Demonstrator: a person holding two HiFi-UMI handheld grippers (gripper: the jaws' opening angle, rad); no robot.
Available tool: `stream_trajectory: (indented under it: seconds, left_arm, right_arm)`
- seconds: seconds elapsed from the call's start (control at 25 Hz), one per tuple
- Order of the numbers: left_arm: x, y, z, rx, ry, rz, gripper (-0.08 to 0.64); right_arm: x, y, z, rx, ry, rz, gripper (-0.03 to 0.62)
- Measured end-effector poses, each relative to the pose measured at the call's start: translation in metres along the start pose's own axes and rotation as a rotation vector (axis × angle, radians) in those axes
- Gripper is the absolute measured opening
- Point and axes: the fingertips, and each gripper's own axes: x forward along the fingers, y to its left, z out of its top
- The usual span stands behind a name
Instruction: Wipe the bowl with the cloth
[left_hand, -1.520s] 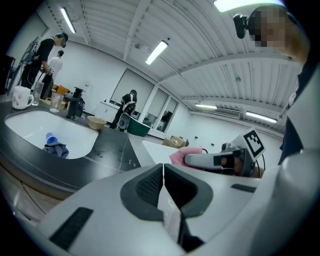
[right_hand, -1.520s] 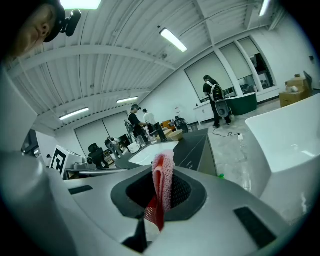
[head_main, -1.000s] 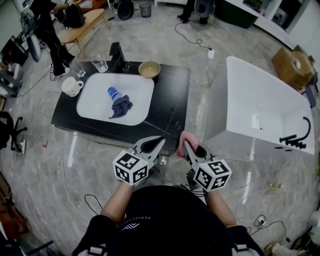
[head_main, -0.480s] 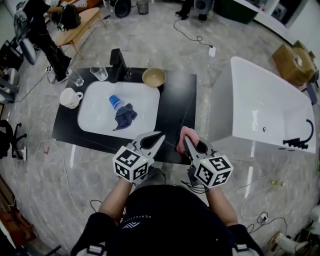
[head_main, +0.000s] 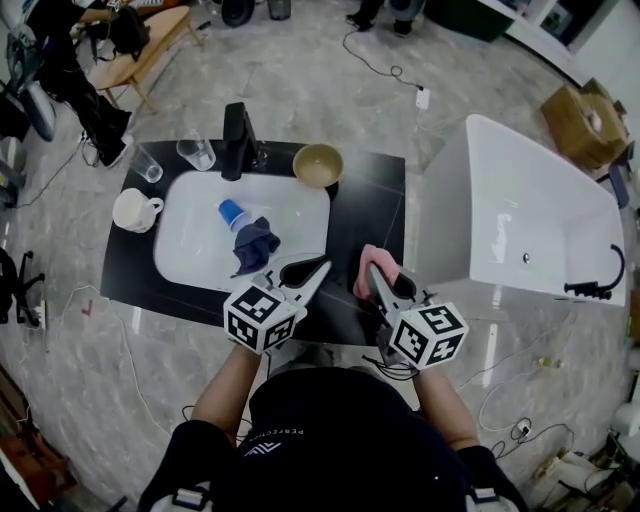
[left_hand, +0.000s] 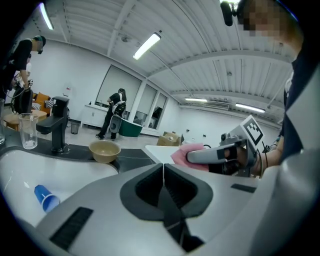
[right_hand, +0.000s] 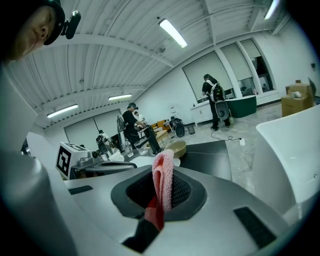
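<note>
A tan bowl (head_main: 318, 165) stands on the black counter (head_main: 365, 215) at the sink's far right corner; it also shows in the left gripper view as the bowl (left_hand: 104, 151) and in the right gripper view as the bowl (right_hand: 176, 148). My right gripper (head_main: 372, 277) is shut on a pink cloth (head_main: 371, 268), which sticks up between the jaws as the cloth (right_hand: 162, 187). My left gripper (head_main: 318, 270) is shut and empty, over the counter's near edge. Both grippers are well short of the bowl.
The white sink (head_main: 190, 240) holds a blue cup (head_main: 232, 213) and a dark blue rag (head_main: 253, 245). A black tap (head_main: 235, 140), two glasses (head_main: 196, 153) and a white mug (head_main: 133, 210) stand around it. A white bathtub (head_main: 520, 215) is at the right.
Both grippers, still shut, have moved forward and now reach over the counter's near edge. The whole view has shifted closer to the sink.
</note>
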Motion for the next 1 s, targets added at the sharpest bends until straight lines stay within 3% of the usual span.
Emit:
stream_trajectory:
  seconds: [0.4, 0.64, 0.76, 1.0]
  left_arm:
    - [0.009, 0.049, 0.008, -0.004, -0.012, 0.036, 0.014]
    - [0.024, 0.068, 0.012, 0.039, 0.022, 0.066, 0.015]
    - [0.033, 0.075, 0.015, 0.077, 0.048, 0.096, 0.065]
    - [0.057, 0.086, 0.021, 0.12, 0.083, 0.151, 0.078]
  right_arm:
    - [0.034, -0.01, 0.011, 0.024, 0.033, -0.045, 0.046]
    - [0.049, -0.017, 0.024, 0.015, 0.051, -0.002, 0.046]
    - [0.058, -0.023, 0.03, -0.005, 0.069, 0.023, 0.046]
    - [0.07, -0.04, 0.045, -0.029, 0.101, 0.067, 0.046]
